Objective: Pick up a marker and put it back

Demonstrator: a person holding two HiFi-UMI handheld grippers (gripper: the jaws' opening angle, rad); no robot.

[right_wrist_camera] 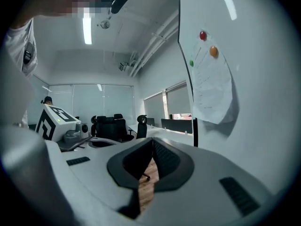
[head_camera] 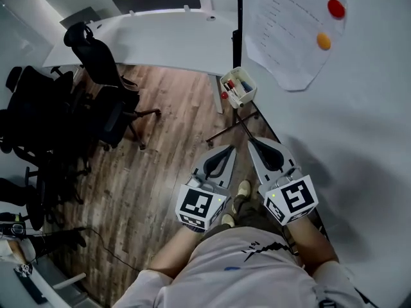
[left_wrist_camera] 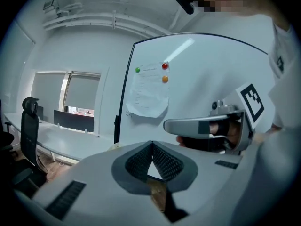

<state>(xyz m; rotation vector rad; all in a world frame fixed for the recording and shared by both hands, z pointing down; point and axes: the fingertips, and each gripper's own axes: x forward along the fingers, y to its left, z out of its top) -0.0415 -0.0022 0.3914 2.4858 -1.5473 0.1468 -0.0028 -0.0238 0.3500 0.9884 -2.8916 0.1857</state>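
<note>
A white marker holder (head_camera: 238, 86) hangs at the whiteboard's (head_camera: 359, 108) lower left edge, with a red-capped marker (head_camera: 232, 85) and a blue-capped marker (head_camera: 246, 86) standing in it. My left gripper (head_camera: 230, 148) and right gripper (head_camera: 251, 140) are held side by side below the holder, tips pointing up toward it and well short of it. Both are shut with nothing between their jaws. In the left gripper view the pads (left_wrist_camera: 162, 160) meet at a point in front of the whiteboard (left_wrist_camera: 211, 79). In the right gripper view the pads (right_wrist_camera: 164, 157) are likewise together.
A sheet of paper (head_camera: 289, 31) is pinned to the board by a red magnet (head_camera: 336, 8) and an orange magnet (head_camera: 323, 41). A white desk (head_camera: 148, 37) and black office chairs (head_camera: 103, 63) stand to the left on the wood floor (head_camera: 167, 140). The board's stand legs (head_camera: 231, 130) lie just ahead.
</note>
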